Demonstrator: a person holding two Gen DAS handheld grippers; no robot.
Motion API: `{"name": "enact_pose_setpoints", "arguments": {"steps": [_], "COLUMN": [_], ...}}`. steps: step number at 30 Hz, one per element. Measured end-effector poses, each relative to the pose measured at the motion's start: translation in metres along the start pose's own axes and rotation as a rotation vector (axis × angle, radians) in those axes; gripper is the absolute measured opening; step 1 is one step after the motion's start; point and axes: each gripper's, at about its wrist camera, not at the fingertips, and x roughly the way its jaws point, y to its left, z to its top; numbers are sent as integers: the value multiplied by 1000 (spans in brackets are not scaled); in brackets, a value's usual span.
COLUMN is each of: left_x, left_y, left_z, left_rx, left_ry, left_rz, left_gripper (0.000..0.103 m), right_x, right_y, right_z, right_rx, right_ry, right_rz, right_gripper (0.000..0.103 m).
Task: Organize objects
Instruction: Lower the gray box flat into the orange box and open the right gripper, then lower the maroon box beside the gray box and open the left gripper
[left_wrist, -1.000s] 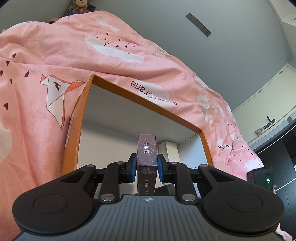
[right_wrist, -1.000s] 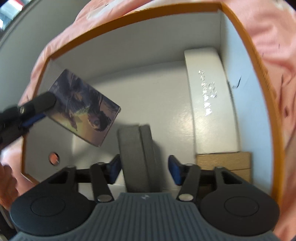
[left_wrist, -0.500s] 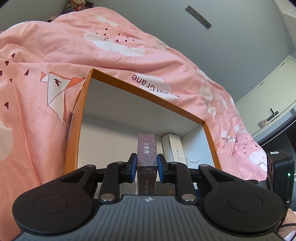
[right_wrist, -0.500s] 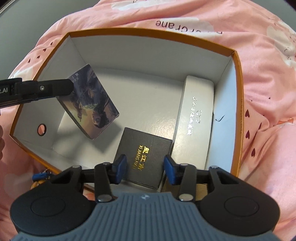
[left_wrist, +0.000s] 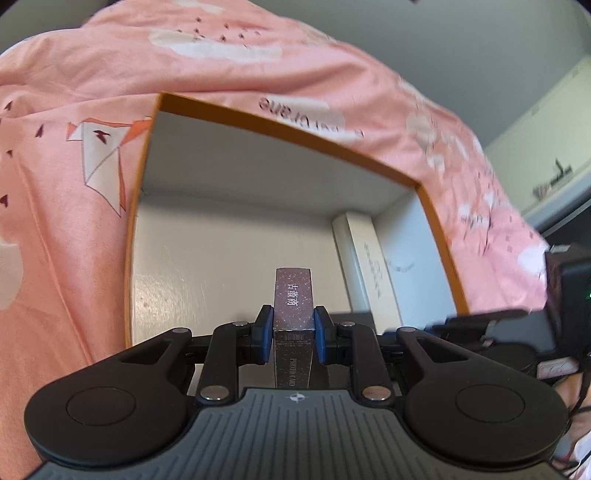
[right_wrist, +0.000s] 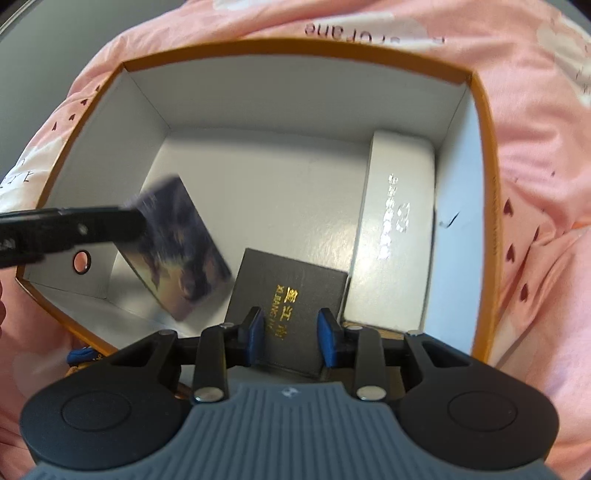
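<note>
The left gripper is closed on a slim photo-card pack; its blue pads press on the two narrow sides, and the pack stands upright between them with white characters on its dark speckled edge. In the right wrist view the same pack appears at about 9 o'clock, blurred, with a printed picture on its wide face, and it hangs above the floor of the box with the black finger of the left gripper across it. The right gripper has its jaws apart with nothing pressed between them; they have just been closing, and below the gap lies a black box with gold letters, flat on the floor of the bigger box, at 6 o'clock in this view. If the pads touch it I cannot tell. Just to the right of the black box, at about 3 o'clock, a long white box lies along the right wall of the open cardboard box, which has orange edges and white inner walls. A small round hole is in the left wall at 9 o'clock. Under the right gripper, at the near right corner, a bit of something brown shows, too hidden to name. The cardboard box sits on a pink bedcover with white clouds and a paper-crane print, which surrounds it on all sides. In the left wrist view the white box is at about 2 o'clock from the pack, against the right wall.
</note>
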Motion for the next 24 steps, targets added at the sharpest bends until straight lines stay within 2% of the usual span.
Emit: {"name": "enact_pose_setpoints", "arguments": {"steps": [4,10,15,17,21,24], "left_x": [1,22,41,50,63,71], "left_y": [-8,-20,-23,-24,-24,-20], "left_z": [10,35,51,56,61,58], "left_rx": [100,254,303,334,367,340], "left_ry": [87,297,415,438,444,461], "left_rz": [-18,-36,-95,-99,-17,-8], "left_gripper": [25,25,25,26,33,35], "right_x": [-4,-4,-10,-9,-8,-8], "right_y": [1,3,5,5,4,2], "right_z": [2,4,0,-1,-1,-1], "right_rx": [-7,-28,-30,-33,-43,-41], "right_ry": [-27,-52,-76,-77,-78,-83], "right_rz": [19,34,46,46,27,29], "right_gripper": [36,36,36,36,36,36]}}
